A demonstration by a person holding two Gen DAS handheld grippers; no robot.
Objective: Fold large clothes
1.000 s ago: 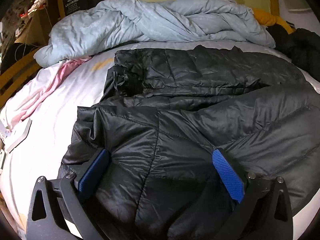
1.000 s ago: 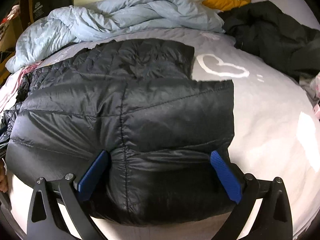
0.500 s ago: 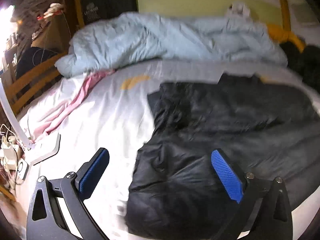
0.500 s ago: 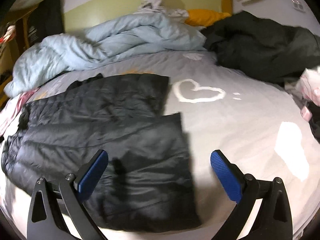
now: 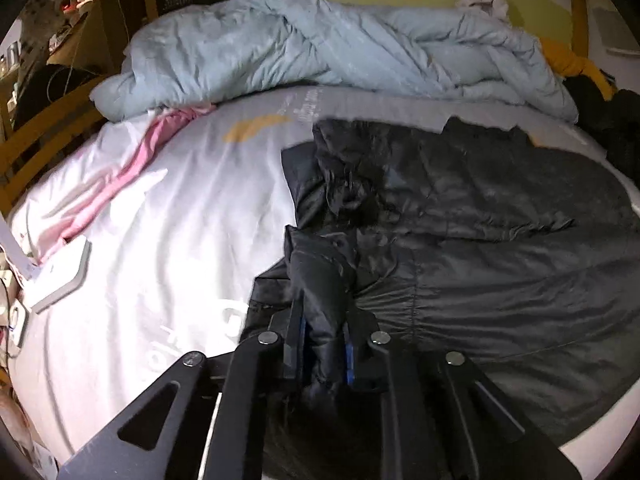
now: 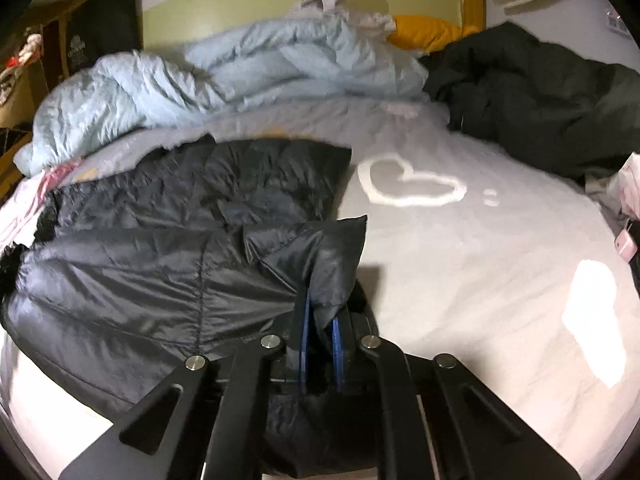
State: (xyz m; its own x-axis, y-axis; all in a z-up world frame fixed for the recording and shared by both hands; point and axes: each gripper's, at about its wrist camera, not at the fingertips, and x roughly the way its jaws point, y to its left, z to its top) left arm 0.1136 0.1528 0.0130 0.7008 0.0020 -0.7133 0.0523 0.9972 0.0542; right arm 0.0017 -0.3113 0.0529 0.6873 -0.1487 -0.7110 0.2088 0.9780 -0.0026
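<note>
A black puffer jacket (image 5: 500, 240) lies folded lengthwise across the pale bed sheet (image 5: 168, 240). In the left wrist view my left gripper (image 5: 322, 320) is at the jacket's near left corner. Its jaws are closing, and a bunched fold of black fabric is pinched between the blue pads. In the right wrist view the jacket (image 6: 160, 248) spreads to the left. My right gripper (image 6: 320, 312) is closing on the near right corner, with fabric squeezed between its pads and lifted into a peak.
A crumpled light blue duvet (image 5: 320, 48) fills the head of the bed. A pink garment (image 5: 132, 172) and a white device (image 5: 60, 276) lie at the left. Dark clothes (image 6: 540, 100) are heaped at the far right, behind a white heart print (image 6: 408, 184).
Both grippers stood wide open over the jacket; now both have closed on its near edge. The left one shifted to the left corner, the right one to the right corner.
</note>
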